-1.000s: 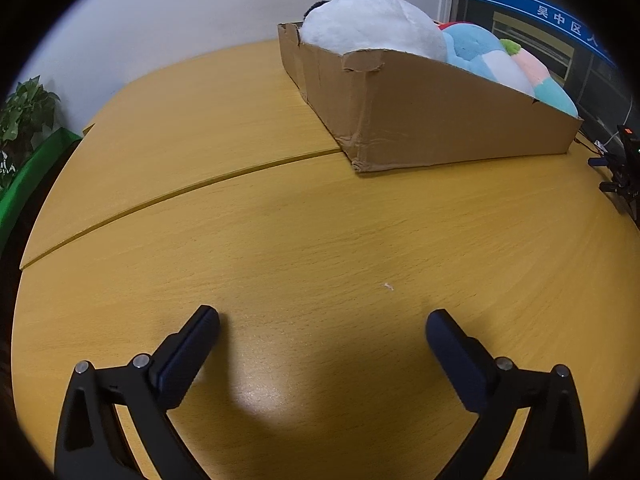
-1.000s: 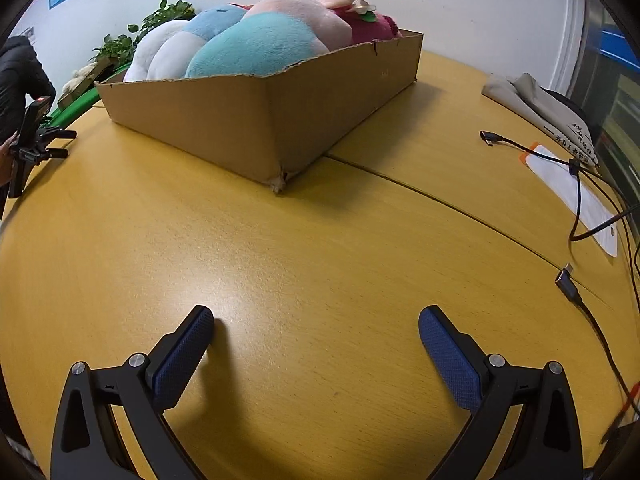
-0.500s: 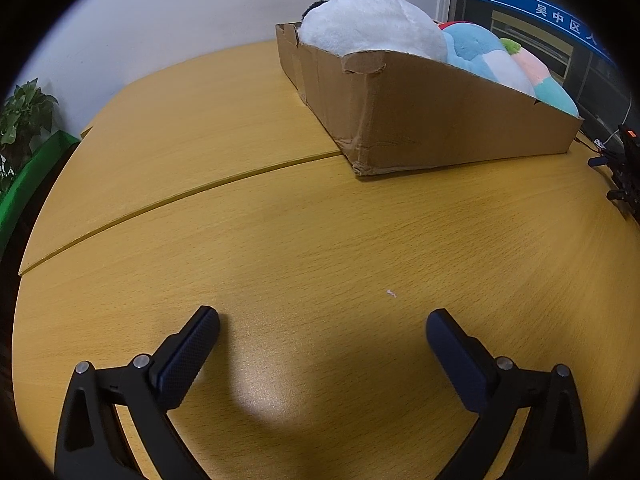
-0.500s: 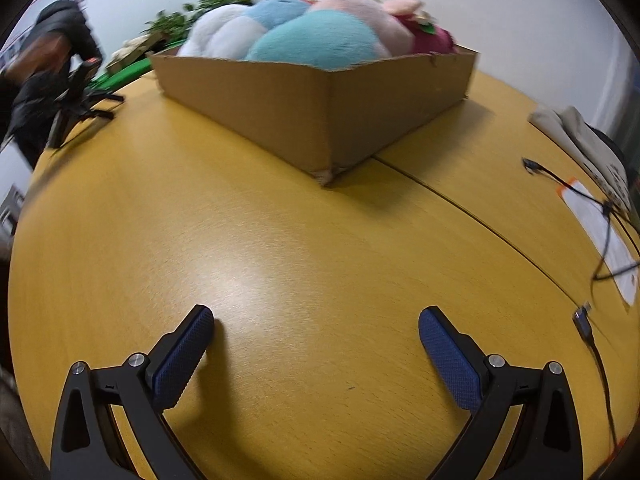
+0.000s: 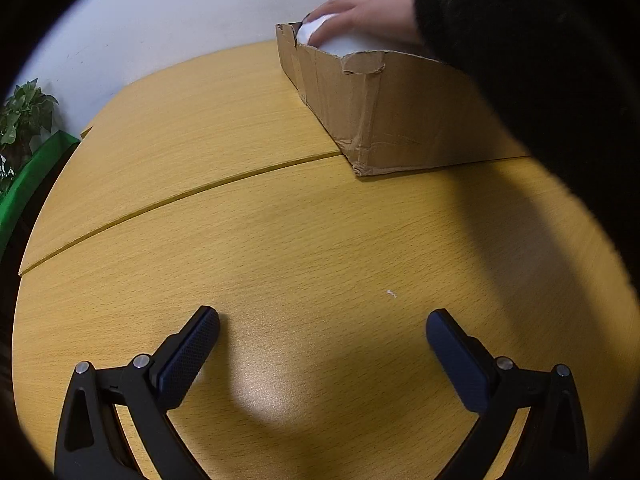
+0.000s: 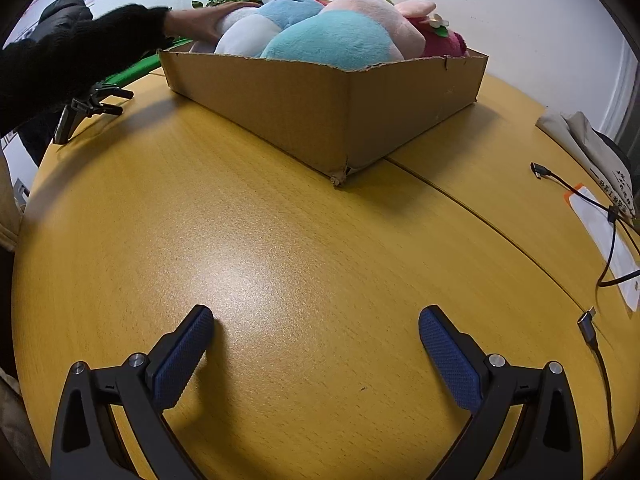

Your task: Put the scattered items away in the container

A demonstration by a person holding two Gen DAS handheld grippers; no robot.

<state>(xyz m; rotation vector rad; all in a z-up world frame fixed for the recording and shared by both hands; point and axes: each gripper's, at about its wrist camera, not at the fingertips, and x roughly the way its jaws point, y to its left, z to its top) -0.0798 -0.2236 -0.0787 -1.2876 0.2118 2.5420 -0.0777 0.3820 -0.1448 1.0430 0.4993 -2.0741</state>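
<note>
One box (image 6: pixel 320 120) of plush toys (image 6: pixel 328 36) on the surface (image 6: pixel 280 260), one bare hand (image 5: pixel 360 12) on white plush, two cables (image 6: pixel 600 216), both tools, left (image 5: pixel 322 332) and right (image 6: pixel 316 330), spread apart, empty

Your cardboard box (image 6: pixel 320 108) sits on the yellow table, rim torn, corner toward you | plush toys (image 6: pixel 332 36) heaped above its rim: white, blue, teal, pink, magenta | a bare hand (image 5: pixel 360 12) rests on the white plush (image 5: pixel 332 42).
</note>
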